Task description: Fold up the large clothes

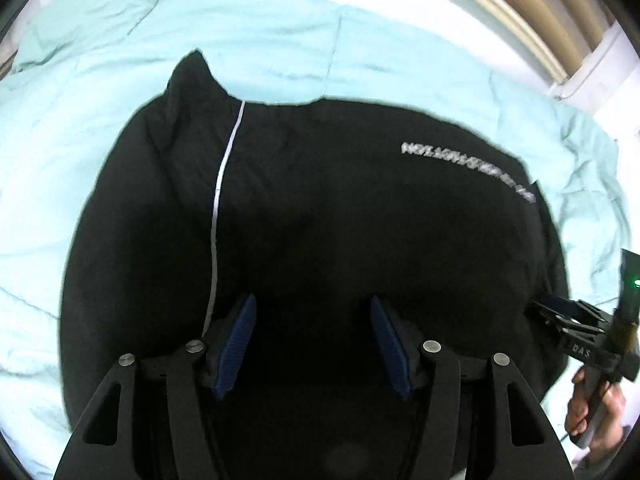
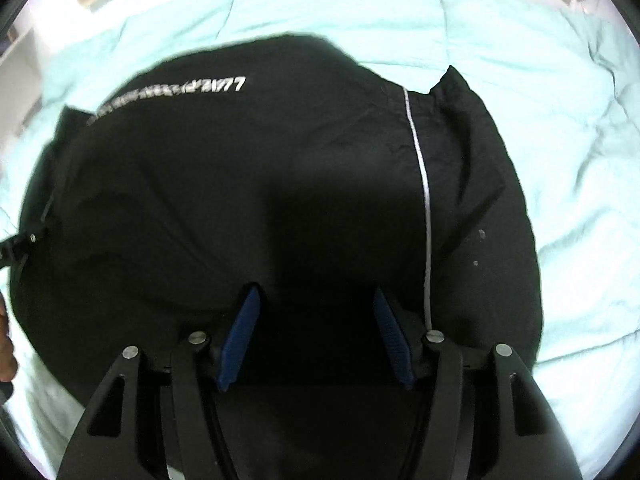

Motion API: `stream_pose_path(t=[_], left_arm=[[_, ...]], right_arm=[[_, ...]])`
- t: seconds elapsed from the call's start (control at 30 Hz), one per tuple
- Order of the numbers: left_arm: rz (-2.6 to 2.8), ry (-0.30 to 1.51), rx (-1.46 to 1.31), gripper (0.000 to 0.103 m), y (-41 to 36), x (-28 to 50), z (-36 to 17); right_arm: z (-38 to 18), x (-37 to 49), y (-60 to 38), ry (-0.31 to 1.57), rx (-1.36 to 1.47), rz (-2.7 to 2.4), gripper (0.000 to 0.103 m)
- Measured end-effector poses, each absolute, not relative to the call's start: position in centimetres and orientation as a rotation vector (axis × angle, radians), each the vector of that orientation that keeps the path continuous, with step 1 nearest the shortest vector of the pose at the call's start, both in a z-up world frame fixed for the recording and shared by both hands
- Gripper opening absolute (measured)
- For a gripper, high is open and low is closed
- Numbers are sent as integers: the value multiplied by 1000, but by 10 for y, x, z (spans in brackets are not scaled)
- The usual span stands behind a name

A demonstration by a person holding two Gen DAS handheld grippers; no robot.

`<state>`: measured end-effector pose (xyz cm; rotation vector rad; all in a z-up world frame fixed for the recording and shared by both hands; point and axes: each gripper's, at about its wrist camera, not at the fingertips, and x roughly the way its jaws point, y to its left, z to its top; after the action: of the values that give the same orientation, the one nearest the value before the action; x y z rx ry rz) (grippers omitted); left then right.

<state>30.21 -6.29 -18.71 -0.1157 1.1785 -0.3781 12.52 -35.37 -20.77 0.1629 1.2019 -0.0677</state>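
Black fabric fills both views: the garment point(image 1: 320, 220) lies spread on the pale green quilt point(image 1: 80, 120) of the bed. Your left gripper point(image 1: 312, 344) and right gripper point(image 2: 316, 336) both hover above it, fingers spread, holding nothing. Pinch opposite edges low, lift evenly, and keep the white stripe point(image 1: 218, 208) straight; how many layers lie there is probably unclear.

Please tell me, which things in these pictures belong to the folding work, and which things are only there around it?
Belong to the job:
black garment with white stripe and white lettering
left gripper, open
right gripper, open

Only around it:
light green quilt under the garment
wooden frame at the far edge
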Motion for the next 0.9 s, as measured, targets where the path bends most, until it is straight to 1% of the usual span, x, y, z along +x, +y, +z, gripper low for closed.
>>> stream_pose_path(t=[0.13, 0.2, 0.27, 0.43, 0.73, 0.83, 0.9], left_arm=[[-346, 1100, -140, 62, -34, 297, -154], [-320, 1065, -138, 62, -20, 298, -138], [-296, 1052, -135, 62, -6, 301, -129], [-239, 1069, -142, 62, 23, 306, -125], [-223, 1133, -204, 62, 53, 302, -147], [-240, 1195, -247, 62, 50, 306, -170], [-213, 1277, -230, 63, 45, 310, -199]], right_arm=[[-177, 104, -378, 1130, 207, -73, 64], [-165, 96, -392, 1101, 227, -95, 72], [-159, 92, -406, 1087, 242, -117, 77], [-159, 89, -436, 1086, 272, -170, 78], [-178, 92, -454, 1118, 315, -178, 78], [-206, 99, -455, 1181, 316, -196, 78], [-227, 104, -452, 1230, 313, -201, 78]])
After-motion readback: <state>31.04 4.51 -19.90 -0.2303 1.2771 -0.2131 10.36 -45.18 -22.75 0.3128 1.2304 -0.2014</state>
